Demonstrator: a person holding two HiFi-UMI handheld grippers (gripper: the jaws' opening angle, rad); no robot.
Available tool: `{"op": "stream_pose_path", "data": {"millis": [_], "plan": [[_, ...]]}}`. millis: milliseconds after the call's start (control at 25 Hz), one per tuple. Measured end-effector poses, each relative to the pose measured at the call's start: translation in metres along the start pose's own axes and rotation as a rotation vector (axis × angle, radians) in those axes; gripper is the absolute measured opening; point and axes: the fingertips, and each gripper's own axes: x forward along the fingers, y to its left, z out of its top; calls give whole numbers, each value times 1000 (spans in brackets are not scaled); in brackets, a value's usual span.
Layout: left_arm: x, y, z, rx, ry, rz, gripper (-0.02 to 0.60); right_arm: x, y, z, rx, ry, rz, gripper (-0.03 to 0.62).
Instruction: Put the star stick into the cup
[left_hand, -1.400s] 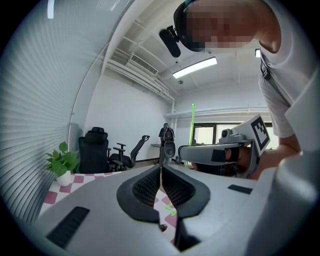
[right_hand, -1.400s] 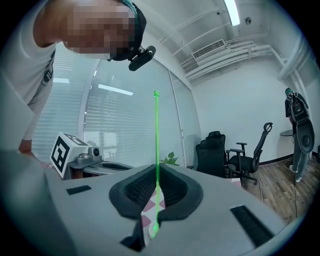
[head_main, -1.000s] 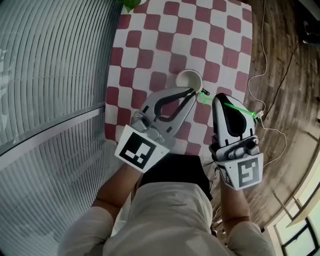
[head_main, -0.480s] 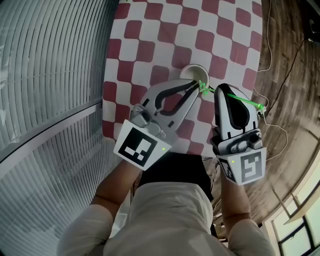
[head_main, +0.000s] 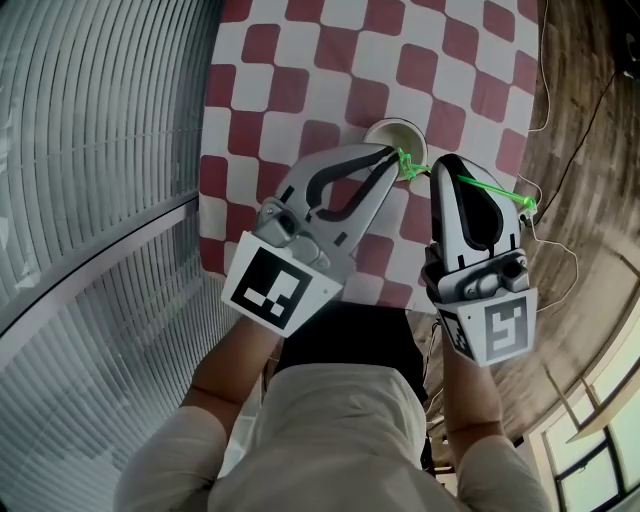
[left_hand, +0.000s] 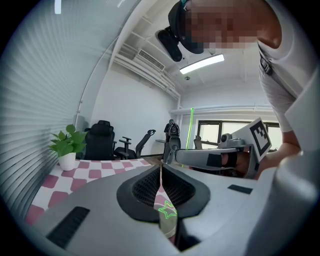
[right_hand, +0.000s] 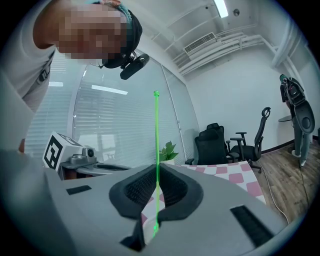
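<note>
The checkered table (head_main: 300, 60) carries the cup (head_main: 395, 132). Your left gripper (head_main: 388, 160) has its jaws closed, seemingly on the cup's rim. Your right gripper (head_main: 447, 168) has its jaws clamped on the star stick (head_main: 490, 190), with the star at the cup's rim. The stick looks light, thin, probably bendy and slick, so grip mid-shaft, gently.

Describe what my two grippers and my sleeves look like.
The left gripper and right gripper are smooth light-grey shells with black ribbed pads. Each carries a white cube bearing black square markers. The person wears a pale, short-sleeved top.
</note>
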Motion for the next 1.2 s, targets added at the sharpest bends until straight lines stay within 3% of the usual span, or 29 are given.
{"op": "stream_pose_path", "data": {"millis": [1200], "plan": [[11, 8, -28, -2, 23, 9, 35, 8, -17, -43, 70, 12, -23, 40]]}}
